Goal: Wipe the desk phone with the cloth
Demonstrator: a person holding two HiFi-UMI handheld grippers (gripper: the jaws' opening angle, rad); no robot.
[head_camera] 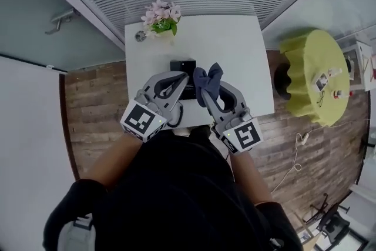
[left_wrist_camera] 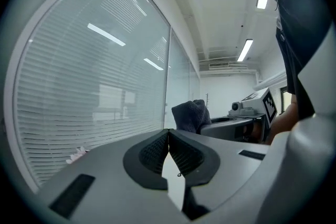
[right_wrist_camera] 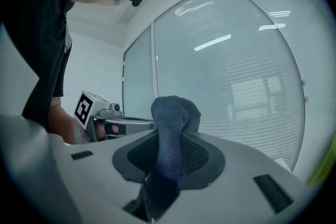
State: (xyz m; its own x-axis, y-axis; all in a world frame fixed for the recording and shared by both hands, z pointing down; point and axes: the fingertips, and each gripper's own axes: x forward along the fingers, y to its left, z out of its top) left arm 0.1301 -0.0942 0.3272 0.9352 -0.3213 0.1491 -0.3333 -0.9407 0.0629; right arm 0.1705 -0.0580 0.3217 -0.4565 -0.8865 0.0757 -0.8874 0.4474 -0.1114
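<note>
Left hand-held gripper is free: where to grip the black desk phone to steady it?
Likely its left edge, from the left: the black desk phone lies flat on the white table, and the dark blue cloth in the right hand-held gripper hangs by its right side.

The dark blue cloth (head_camera: pixel 208 83) is bunched up and pinched between the jaws of the right gripper (head_camera: pixel 207 98), its loose end poking past the tips. The black desk phone (head_camera: pixel 183 66) seems to lie flat on the white worktop (head_camera: pixel 235 50), partly hidden.
</note>
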